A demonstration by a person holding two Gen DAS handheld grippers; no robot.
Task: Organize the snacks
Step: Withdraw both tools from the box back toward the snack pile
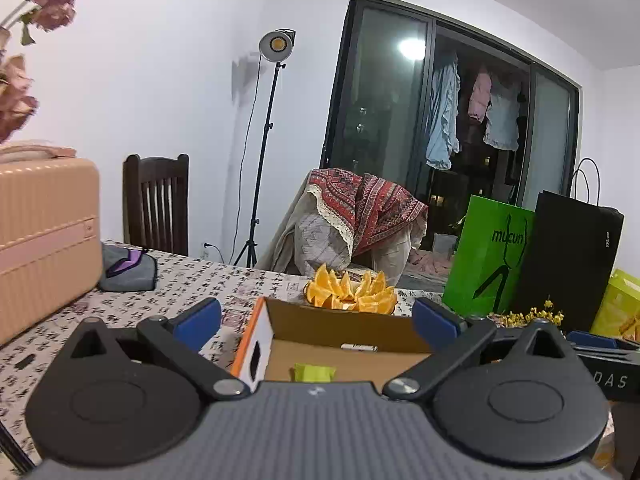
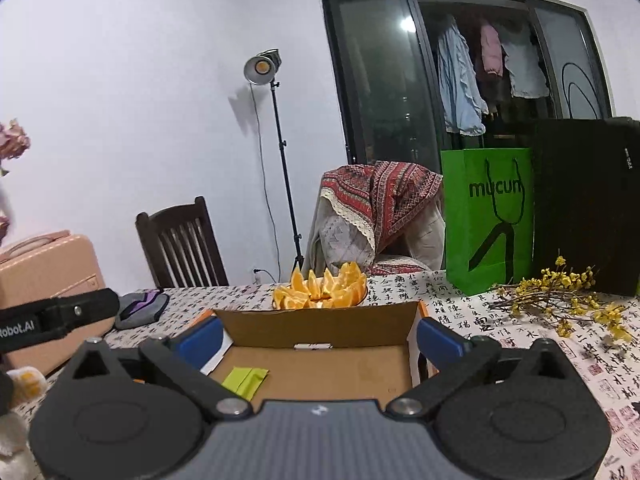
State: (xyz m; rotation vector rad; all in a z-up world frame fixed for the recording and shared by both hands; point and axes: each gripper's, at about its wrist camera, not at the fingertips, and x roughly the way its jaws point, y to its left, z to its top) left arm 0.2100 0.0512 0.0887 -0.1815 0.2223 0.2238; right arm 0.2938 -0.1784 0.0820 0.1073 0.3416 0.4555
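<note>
Both of your tongs are up over the near edge of the cardboard box, and both stand wide apart with nothing between the pads. Your right gripper has its 2 blue fingertips spread to either side of the box, the open carton sitting right in front of it. Inside, low and toward your left fingertip, lies 1 yellow-green snack packet, flat on the box floor. Your left gripper is just as wide open; from there the box is dead ahead, and the same green packet peeks up just over the gripper body. Beyond the box's far wall, straight ahead of both tongs, a plate of orange wedges rests on the patterned tablecloth. Off to the right of your right gripper stands a green paper bag, with a yellow flower sprig lying before it.
</note>
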